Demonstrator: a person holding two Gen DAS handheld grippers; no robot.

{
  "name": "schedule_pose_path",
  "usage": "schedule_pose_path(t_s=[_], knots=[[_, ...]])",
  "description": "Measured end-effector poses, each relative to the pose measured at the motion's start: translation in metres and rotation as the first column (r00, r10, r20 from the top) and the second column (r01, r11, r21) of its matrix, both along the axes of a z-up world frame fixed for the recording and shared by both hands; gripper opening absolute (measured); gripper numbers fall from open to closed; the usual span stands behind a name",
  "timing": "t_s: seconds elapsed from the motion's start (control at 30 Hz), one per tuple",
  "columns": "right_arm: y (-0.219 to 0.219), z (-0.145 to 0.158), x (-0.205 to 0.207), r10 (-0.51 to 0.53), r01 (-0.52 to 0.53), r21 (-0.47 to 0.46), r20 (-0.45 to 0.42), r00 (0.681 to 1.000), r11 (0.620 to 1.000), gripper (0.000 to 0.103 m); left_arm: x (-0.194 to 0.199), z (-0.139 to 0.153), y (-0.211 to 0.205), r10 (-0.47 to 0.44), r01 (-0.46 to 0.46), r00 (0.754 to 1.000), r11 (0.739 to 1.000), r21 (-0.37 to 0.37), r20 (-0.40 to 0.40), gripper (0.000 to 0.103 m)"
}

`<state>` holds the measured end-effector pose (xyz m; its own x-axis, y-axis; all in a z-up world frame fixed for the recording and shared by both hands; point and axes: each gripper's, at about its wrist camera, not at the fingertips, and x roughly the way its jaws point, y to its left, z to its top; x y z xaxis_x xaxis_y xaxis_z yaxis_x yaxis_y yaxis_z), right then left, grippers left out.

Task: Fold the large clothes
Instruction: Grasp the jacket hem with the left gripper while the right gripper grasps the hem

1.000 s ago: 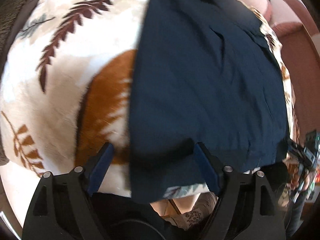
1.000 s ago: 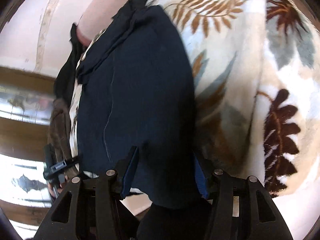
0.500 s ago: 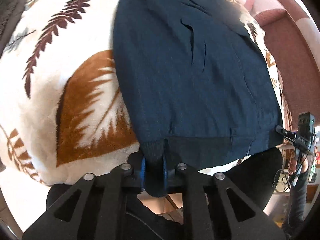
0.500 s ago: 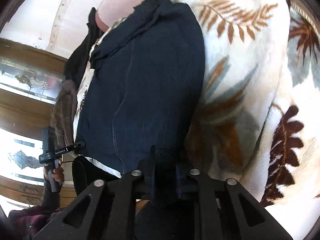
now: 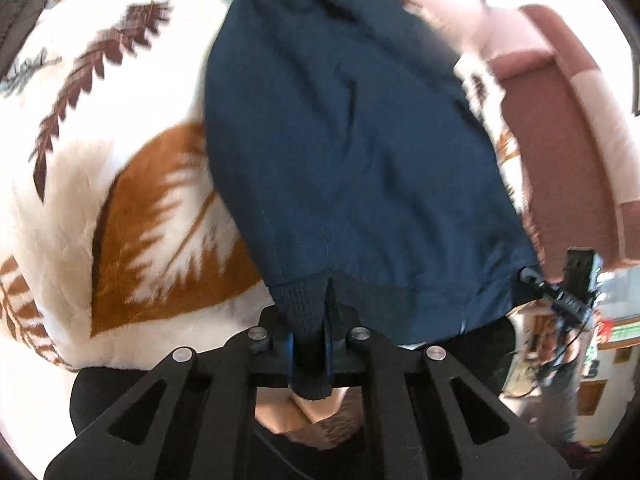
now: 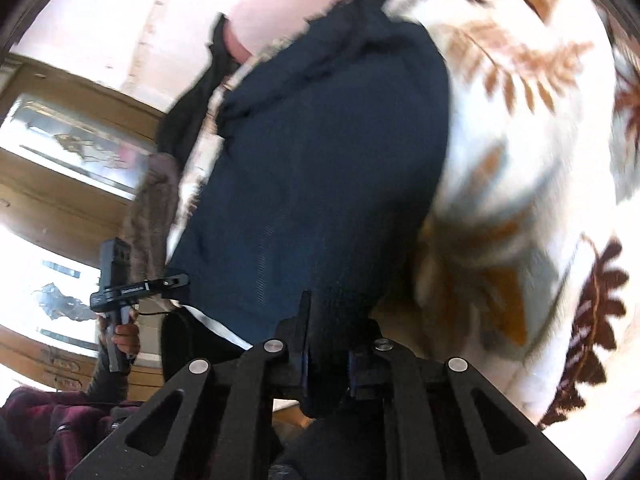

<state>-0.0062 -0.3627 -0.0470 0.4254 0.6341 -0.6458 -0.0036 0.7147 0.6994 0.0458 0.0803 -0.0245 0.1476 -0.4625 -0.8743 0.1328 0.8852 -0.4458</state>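
Left hand-held gripper (image 5: 310, 346) clenching navy garment (image 5: 352, 152) hem | right hand-held gripper (image 6: 326, 364) closing on hem | leaf-print blanket (image 5: 120, 200) lying beneath | wooden cabinet (image 6: 60, 128) standing beside.

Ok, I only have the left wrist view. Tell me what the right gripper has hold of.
Observer: The right gripper has the dark blue top's ribbed hem bunched between its jaws, which are closing on it.
Operator: Say what lies past the top's far end.
Observer: A black cloth lies at the blanket's far edge, beside the top.
Operator: Now tell me what's behind my left gripper.
Observer: A wooden cabinet with glass panels stands behind the left gripper.
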Motion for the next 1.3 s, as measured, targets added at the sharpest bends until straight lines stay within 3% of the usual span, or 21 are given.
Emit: schedule_pose_path(t_s=[0.27,0.53,0.77,0.9,1.23,1.3], knots=[[-0.008,0.055,0.037,-0.078,0.061,0.085,0.212,0.974,0.995,0.011,0.043,0.050,0.008,0.112,-0.097,0.985,0.988,-0.117,0.133,0.007],[-0.021,0.071,0.103,-0.190,0.145,0.175,0.274,0.943,0.974,0.011,0.117,0.062,0.017,0.229,-0.201,0.957,0.966,-0.163,0.177,0.007],[-0.040,0.064,0.187,-0.286,0.228,0.235,0.255,0.923,0.945,0.011,0.203,0.060,0.008,0.304,-0.274,0.933,0.946,-0.171,0.191,0.007],[-0.055,0.048,0.245,-0.366,0.301,0.290,0.203,0.908,0.908,0.011,0.258,0.052,0.002,0.342,-0.312,0.922,0.933,-0.177,0.178,0.007],[-0.069,0.010,0.360,-0.474,0.421,0.318,0.107,0.874,0.849,0.012,0.365,0.028,-0.013,0.369,-0.354,0.912,0.929,-0.109,0.180,0.008],[-0.073,-0.003,0.377,-0.499,0.454,0.326,0.068,0.864,0.829,0.016,0.383,0.016,-0.014,0.377,-0.368,0.911,0.926,-0.081,0.166,0.008]])
